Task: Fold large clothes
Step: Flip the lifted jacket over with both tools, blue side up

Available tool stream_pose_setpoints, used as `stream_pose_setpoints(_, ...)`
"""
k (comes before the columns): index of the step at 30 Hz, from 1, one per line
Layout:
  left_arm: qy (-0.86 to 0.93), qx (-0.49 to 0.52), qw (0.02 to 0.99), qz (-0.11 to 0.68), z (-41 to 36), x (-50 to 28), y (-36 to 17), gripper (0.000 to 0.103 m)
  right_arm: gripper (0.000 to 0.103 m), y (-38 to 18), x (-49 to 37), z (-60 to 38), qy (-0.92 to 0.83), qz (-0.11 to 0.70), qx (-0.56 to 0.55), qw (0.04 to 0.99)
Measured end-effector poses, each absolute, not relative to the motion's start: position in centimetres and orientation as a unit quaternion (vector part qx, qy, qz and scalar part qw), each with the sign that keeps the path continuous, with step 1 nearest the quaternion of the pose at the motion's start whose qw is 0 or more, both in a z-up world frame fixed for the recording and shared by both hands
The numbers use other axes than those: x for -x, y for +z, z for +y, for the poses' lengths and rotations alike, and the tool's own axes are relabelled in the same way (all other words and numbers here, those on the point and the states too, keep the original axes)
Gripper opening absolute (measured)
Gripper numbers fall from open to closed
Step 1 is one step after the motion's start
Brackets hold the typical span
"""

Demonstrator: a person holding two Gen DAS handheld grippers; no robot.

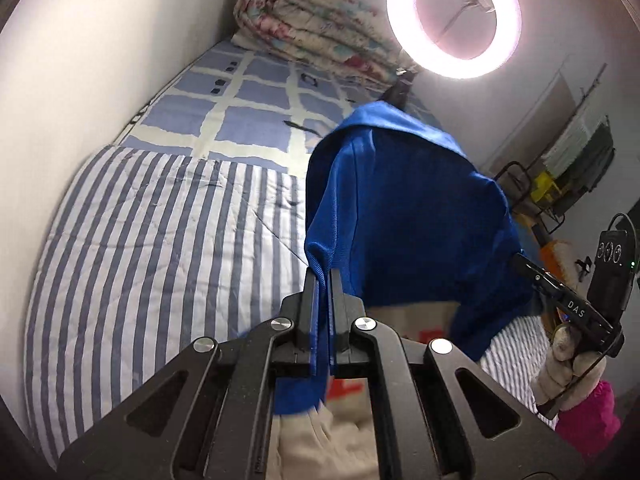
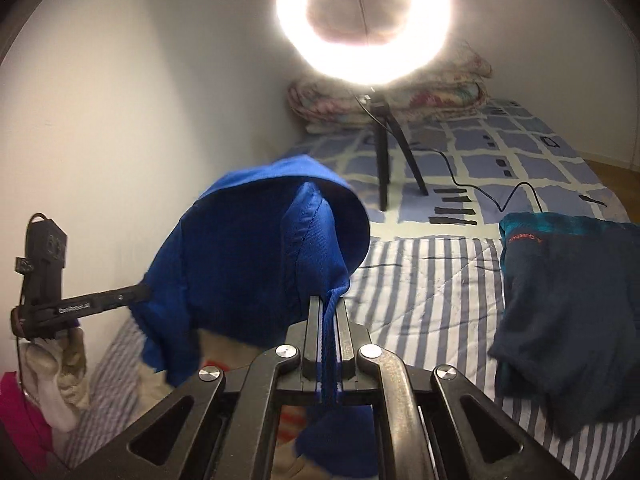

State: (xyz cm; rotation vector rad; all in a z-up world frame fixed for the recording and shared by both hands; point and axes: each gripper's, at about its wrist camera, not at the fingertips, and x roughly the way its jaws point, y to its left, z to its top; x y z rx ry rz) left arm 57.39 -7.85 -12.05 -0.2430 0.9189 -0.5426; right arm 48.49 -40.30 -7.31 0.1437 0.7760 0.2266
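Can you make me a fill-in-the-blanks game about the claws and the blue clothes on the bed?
1. Both claws, the left claw and the right claw, are pinching the same ____ garment.
2. The quilt under the lifted garment has blue and white ____.
3. The bright round lamp standing on the bed is shaped like a ____.
4. The dark navy garment is lying on the quilt, and ____ claw is touching it.

Missing words: blue; stripes; ring; no
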Motion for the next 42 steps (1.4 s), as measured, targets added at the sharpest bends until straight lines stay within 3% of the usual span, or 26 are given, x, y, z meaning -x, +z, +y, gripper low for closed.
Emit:
stream_pose_setpoints(14, -0.282, 0.127, 0.856, 0.415, -2.4, -42.6, -10.0, 0.000, 0.001, -5.7, -32.9, -38.9, 0.125, 0.368, -0.036, 0.921)
stream_pose_setpoints(26, -0.268, 0.111, 0.823, 0.489, 2.0, -32.8, -16.2, 0.000, 0.006, -11.9, -17.7, -38.7, 0.098, 0.452, -0.050, 0.885)
stream_pose_setpoints(28, -0.264, 0.122, 0.817, 0.498, 3.0, -31.6, -16.6, 0.000, 0.019, -11.5, -16.0, -39.5, 0.094, 0.450, -0.072, 0.885)
stream_pose_setpoints(29, -0.264, 0.134, 0.814, 0.500, 3.7, -31.0, -16.7, 0.000, 0.032, -11.2, -15.6, -39.8, 0.095, 0.448, -0.083, 0.885)
stream_pose_setpoints(31, -0.260, 0.159, 0.808, 0.504, 4.6, -30.2, -16.9, 0.007, 0.039, -10.7, -15.0, -40.8, 0.109, 0.446, -0.136, 0.878)
stream_pose_setpoints(33, -0.258, 0.204, 0.798, 0.505, 5.8, -29.5, -17.3, 0.043, 0.049, -10.8, -15.2, -41.2, 0.125, 0.450, -0.180, 0.866)
stream_pose_setpoints(35, -0.260, 0.250, 0.784, 0.506, 6.1, -29.8, -17.7, 0.048, 0.061, -11.4, -15.9, -41.2, 0.137, 0.461, -0.216, 0.850)
stream_pose_setpoints(42, -0.254, 0.302, 0.753, 0.526, 4.2, -32.1, -20.0, 0.048, 0.063, -16.1, -18.0, -38.8, 0.157, 0.498, -0.291, 0.801)
